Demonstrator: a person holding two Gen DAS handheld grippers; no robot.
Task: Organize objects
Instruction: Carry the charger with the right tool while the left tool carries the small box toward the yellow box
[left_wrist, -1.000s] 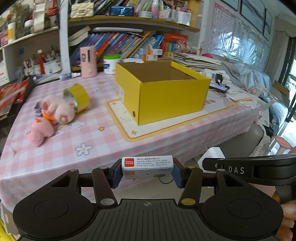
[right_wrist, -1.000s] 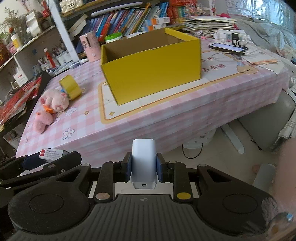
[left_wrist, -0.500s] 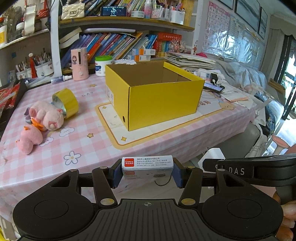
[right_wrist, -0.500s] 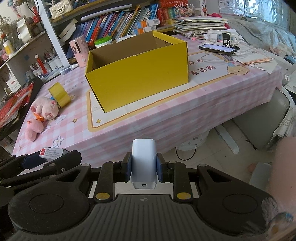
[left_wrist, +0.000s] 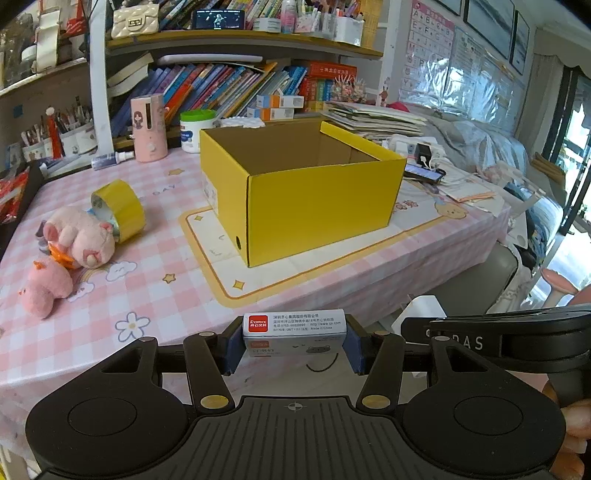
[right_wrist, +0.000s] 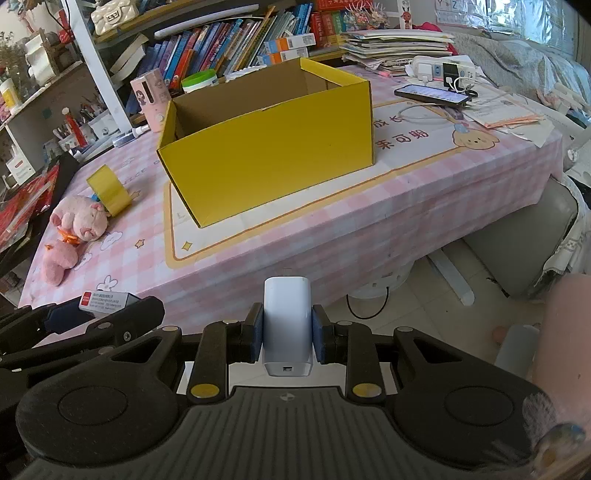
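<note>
The left gripper (left_wrist: 294, 345) has its jaws clenched on a small white cardboard box with a red label (left_wrist: 294, 328); the right gripper (right_wrist: 287, 338) grips a white plastic charger block (right_wrist: 287, 325). Both hang off the worktop's near edge, angled down, carrying toward the open yellow cardboard box (left_wrist: 295, 192). Next, I judge: reach over its rim and release inside.
</note>
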